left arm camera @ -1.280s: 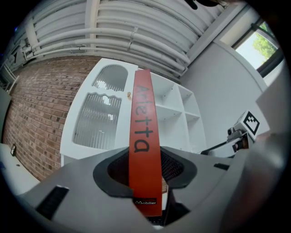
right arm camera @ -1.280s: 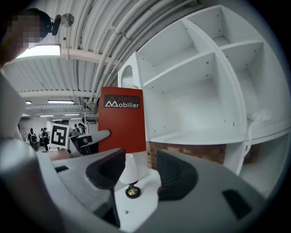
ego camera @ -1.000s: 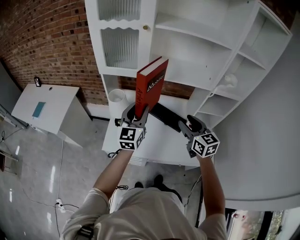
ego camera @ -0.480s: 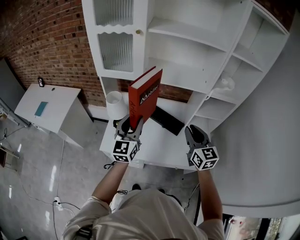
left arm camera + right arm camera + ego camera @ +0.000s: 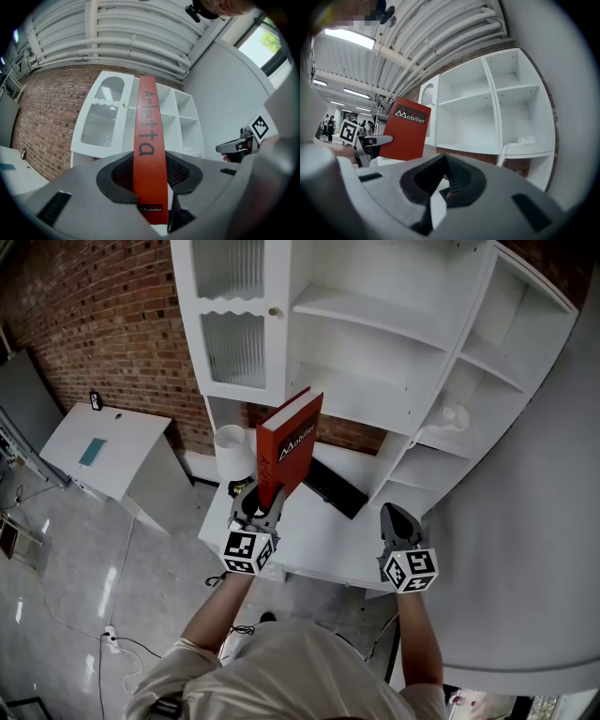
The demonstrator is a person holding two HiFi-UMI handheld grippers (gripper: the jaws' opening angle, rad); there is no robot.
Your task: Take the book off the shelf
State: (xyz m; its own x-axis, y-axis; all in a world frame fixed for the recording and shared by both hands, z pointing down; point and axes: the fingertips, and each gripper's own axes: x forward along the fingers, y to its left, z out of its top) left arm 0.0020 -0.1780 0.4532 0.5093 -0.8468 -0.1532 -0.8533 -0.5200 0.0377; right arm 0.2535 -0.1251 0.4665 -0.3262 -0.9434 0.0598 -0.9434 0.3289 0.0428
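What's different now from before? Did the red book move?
The left gripper drew the red book back from the white shelf, toward the person. The right gripper pulled back too and shut its empty jaws. Unchanged: the left gripper still clamps the book.

Bright and even in the head view, with pale streaks of glare on the glossy floor (image 5: 108,592) at lower left and only soft shadows inside the white shelf unit (image 5: 375,343). Bends straight lines hard toward the edges in both gripper views, fading to black at the corners. Blows out at the window (image 5: 269,44) upper right and the ceiling light strip (image 5: 349,38) upper left; keeps the book (image 5: 150,140) sharp, blurs the grey foreground.
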